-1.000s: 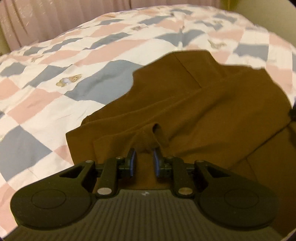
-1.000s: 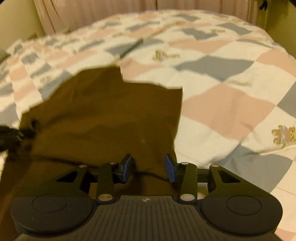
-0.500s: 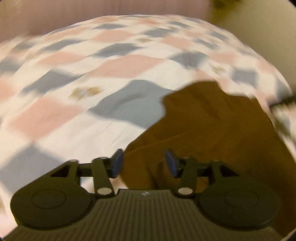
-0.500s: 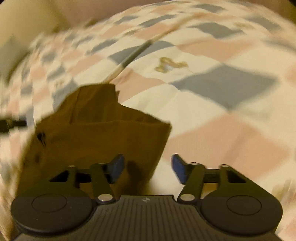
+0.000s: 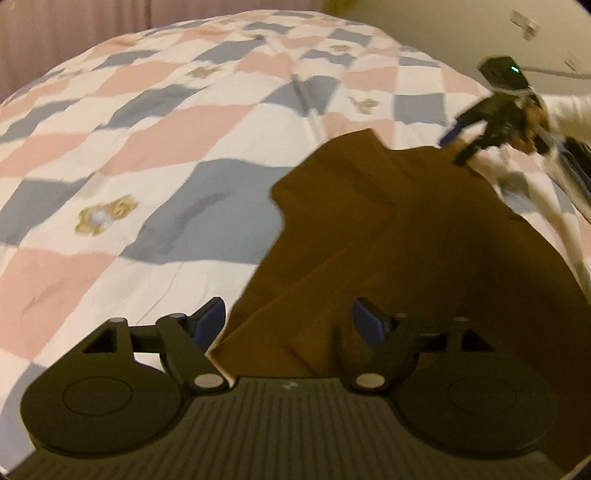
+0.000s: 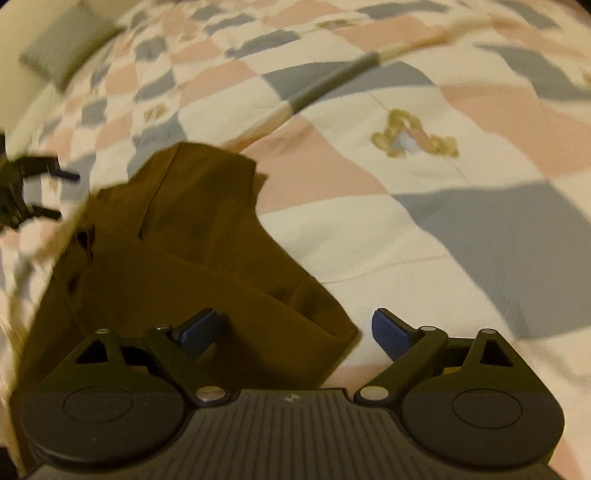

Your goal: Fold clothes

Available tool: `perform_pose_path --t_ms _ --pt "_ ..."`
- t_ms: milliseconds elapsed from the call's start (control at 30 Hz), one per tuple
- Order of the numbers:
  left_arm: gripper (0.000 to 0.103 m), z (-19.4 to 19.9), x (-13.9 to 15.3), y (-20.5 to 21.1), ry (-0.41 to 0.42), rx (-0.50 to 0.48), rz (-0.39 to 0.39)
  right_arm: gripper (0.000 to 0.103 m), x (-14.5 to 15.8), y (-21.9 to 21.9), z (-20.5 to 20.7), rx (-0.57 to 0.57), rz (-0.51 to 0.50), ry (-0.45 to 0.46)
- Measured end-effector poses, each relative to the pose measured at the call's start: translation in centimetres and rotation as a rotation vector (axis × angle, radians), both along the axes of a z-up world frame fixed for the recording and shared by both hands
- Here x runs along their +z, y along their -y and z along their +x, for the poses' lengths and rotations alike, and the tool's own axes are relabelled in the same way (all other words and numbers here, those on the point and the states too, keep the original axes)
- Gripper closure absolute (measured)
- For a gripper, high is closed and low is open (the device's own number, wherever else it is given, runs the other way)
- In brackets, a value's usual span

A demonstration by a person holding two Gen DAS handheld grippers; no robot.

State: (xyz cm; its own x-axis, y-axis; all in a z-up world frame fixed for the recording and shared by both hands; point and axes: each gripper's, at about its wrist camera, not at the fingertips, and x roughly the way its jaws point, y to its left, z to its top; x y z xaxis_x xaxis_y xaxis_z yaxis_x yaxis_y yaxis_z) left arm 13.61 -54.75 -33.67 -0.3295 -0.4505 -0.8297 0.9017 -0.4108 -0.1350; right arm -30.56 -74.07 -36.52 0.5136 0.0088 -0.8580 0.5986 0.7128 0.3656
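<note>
Both the left tongs [image 5: 288,321] and right tongs [image 6: 295,328] gape wide, holding nothing, so the layered brown garment [image 5: 388,251] lies flat at lower centre on the checked quilt [image 5: 166,147].

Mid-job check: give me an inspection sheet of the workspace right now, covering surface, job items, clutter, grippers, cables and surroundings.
Surface: patchwork quilt in pink, grey and white squares with teddy bear prints, covering a bed.
Job's things: brown garment, partly folded in layers, lying flat on the quilt.
Clutter: grey cushion at the far edge.
Grippers: left gripper open over the garment's edge; right gripper open over its corner; neither holds cloth.
Cables: nothing seen.
Surroundings: pink curtain, plain wall; a white sleeve behind the right gripper.
</note>
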Motion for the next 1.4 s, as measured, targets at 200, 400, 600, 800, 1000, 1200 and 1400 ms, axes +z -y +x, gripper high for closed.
perform_pose_path --t_ms 200,400,600,800,1000,1200,1400 --pt "0.027 -0.5 -2.7 2.3 0.039 -0.093 0.059 0.005 -0.7 0.6 1.3 0.068 0.01 -0.014" --pt "0.016 -1.2 -4.9 4.0 0.062 -0.19 0.115 0.005 -1.1 0.8 2.9 0.174 0.018 -0.024" --pt "0.047 -1.6 -5.4 4.1 0.029 -0.276 0.146 0.013 -1.7 0.9 4.5 0.284 0.024 -0.032" --pt "0.037 -1.4 -5.2 3.6 0.069 -0.294 0.128 0.026 -2.0 1.8 4.4 0.329 0.082 -0.049" --pt "0.015 -1.0 -5.8 4.6 0.085 -0.294 0.161 0.026 -1.9 1.8 4.9 0.354 0.095 -0.081" --pt "0.057 0.2 -5.2 5.0 -0.033 -0.252 0.253 0.036 -1.9 1.8 4.0 0.305 0.102 -0.055" --pt "0.084 0.2 -4.7 4.9 -0.012 -0.251 0.235 0.083 -1.5 1.7 3.2 0.26 0.106 -0.034"
